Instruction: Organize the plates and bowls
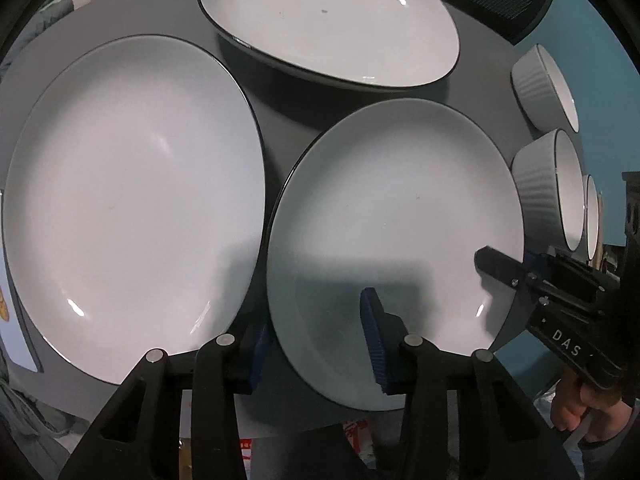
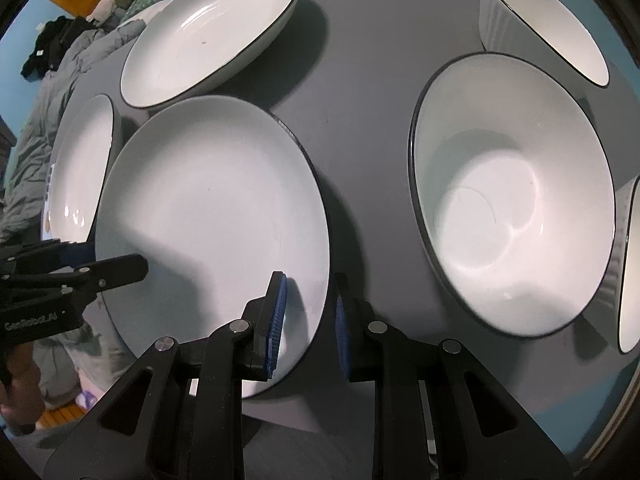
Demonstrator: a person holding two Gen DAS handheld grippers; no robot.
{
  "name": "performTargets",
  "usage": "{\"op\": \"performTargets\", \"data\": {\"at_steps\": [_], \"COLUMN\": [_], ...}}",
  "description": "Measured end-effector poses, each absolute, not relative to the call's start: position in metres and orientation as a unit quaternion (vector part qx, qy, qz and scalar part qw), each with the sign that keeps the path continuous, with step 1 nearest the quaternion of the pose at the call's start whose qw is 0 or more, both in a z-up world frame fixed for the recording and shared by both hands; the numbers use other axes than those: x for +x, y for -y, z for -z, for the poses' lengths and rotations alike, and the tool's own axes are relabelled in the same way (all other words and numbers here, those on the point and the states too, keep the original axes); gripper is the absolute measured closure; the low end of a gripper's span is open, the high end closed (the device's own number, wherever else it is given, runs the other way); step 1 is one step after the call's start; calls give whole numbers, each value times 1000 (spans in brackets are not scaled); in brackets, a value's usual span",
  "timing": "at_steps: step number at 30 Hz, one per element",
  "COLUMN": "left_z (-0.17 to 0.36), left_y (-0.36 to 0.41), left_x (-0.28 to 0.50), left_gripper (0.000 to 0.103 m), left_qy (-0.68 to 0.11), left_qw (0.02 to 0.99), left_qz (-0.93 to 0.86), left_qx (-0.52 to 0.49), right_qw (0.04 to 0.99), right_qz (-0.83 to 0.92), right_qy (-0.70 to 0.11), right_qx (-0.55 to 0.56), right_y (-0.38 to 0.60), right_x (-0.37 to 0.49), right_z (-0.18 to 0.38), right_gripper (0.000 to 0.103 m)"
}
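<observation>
A white plate with a dark rim [image 1: 396, 220] [image 2: 216, 200] lies between both grippers on the grey table [image 2: 360, 80]. My left gripper [image 1: 316, 344] is open and straddles the plate's left rim, one blue pad outside it and one over the plate. It also shows in the right wrist view [image 2: 116, 260]. My right gripper [image 2: 310, 328] is shut on the plate's right rim and also shows in the left wrist view [image 1: 506, 260]. A larger plate [image 1: 132, 200] [image 2: 84, 168] lies to the left. A deep plate [image 1: 328, 20] [image 2: 208, 36] sits behind.
A ribbed white bowl [image 2: 512, 200] [image 1: 552, 192] stands right of the held plate. Another bowl [image 2: 552, 20] [image 1: 548, 88] is behind it and a third [image 2: 630, 272] at the right edge. Bedding and clothes [image 2: 80, 52] lie beyond the table's left side. A hand [image 1: 572, 404] holds the right gripper.
</observation>
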State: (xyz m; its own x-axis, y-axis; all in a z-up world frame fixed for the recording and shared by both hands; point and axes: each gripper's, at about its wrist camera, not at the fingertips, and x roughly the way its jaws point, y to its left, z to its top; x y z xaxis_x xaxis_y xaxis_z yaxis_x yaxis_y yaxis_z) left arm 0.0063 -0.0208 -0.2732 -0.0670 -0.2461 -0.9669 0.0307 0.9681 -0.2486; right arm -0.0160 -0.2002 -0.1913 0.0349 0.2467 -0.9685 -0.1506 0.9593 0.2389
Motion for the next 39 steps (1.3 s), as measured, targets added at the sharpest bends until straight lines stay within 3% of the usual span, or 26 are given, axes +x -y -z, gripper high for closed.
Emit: {"op": "performTargets", "data": {"at_steps": [7,20,39], "left_z": [272,262,255], "left_y": [4,22,1], "left_x": [11,-7,1], "left_gripper": [78,77,78], "left_qy": [-726,-718,-719], "left_qw": [676,685,685], "left_qz": [95,119,114], "left_qx": [-82,-21,-33], "right_qw": [713,704,709], "right_qz": [-141,-142,-126], "right_qy": [-684,-693,-687], "right_qx": [56,64,96], "right_y": [198,201,230], "right_x": [-4,-17,-32], "right_z": [196,198,195], "right_gripper": [81,82,83]}}
